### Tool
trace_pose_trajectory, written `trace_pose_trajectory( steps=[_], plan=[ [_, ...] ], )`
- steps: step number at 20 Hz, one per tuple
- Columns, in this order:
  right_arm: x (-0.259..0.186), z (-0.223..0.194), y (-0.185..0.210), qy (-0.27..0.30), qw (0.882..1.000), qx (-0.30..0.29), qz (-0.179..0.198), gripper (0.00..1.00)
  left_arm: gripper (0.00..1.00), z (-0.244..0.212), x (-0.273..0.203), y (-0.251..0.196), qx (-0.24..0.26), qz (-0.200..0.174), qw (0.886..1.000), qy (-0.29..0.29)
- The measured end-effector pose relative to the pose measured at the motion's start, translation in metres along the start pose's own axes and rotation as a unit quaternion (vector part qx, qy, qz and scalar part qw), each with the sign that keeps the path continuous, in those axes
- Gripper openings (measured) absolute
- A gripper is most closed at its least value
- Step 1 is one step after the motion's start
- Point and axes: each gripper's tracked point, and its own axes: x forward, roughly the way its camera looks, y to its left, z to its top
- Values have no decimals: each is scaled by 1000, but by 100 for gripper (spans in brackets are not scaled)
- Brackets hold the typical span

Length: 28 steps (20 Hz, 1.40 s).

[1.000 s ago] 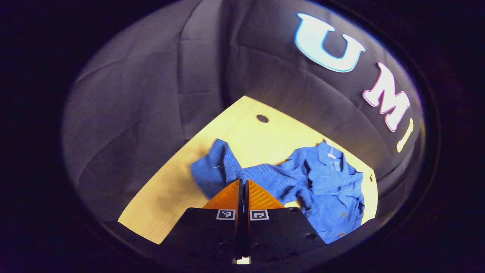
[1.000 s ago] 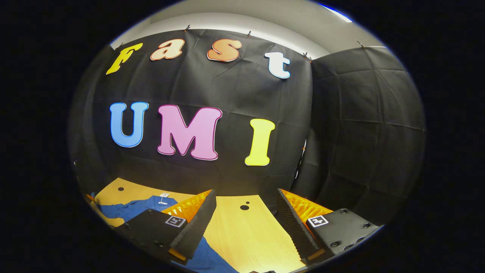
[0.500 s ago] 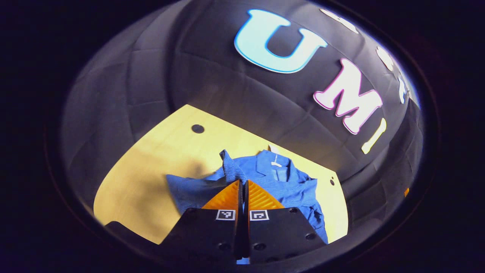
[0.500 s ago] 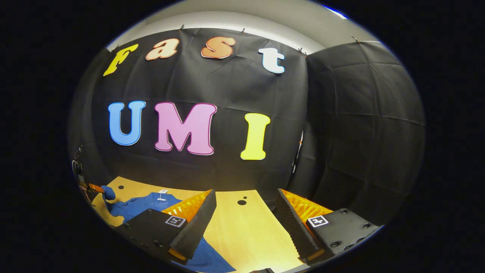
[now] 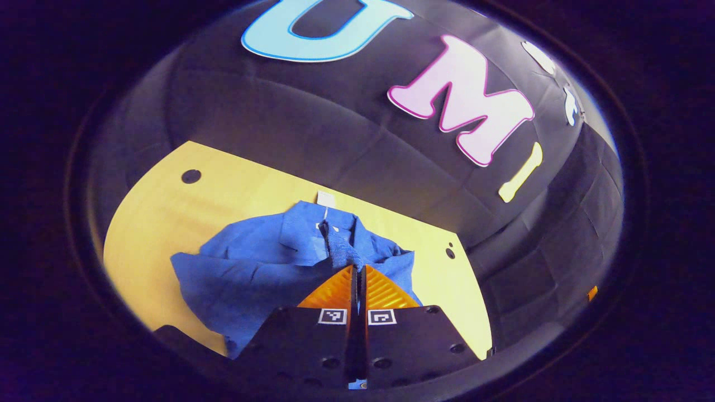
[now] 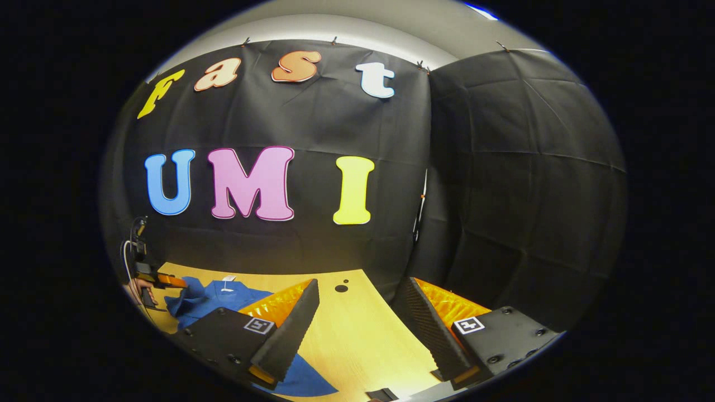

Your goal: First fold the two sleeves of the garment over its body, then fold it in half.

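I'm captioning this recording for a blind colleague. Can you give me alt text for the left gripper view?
The left hand-held gripper is shut on a sleeve of a blue garment, holding it up over the garment's body near the collar. The garment lies crumpled on a light wooden table, with the booth's black cloth wall behind.

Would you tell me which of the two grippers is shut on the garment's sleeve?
The left gripper: its fingers pinch the blue shirt's sleeve, while the right gripper stands open over the wooden table.
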Motion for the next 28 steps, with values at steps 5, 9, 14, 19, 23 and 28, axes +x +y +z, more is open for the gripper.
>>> trace_pose_trajectory(
  steps=[5, 9, 14, 19, 23, 28],
  plan=[
    [-4, -14, -26, 26, 999, 5, -22, 92, 0, -25, 71, -46, 25, -15, 999, 42],
    [5, -21, -43, 35, 999, 1, -29, 100, 0, -44, 113, -61, 48, 1, 997, 62],
    [24, -28, -60, 51, 998, 17, -22, 91, 0, -66, 145, -56, 85, 40, 992, 87],
    [40, -40, -67, 67, 997, 32, -11, 100, 16, -75, 156, -77, 69, -14, 993, 89],
    [46, -49, -63, 73, 996, 44, 0, 100, 83, -59, 145, -93, 54, -31, 997, 39],
    [51, -65, -37, 77, 995, 54, 24, 91, 84, -52, 91, -72, 90, 10, 996, 18]
  ],
)
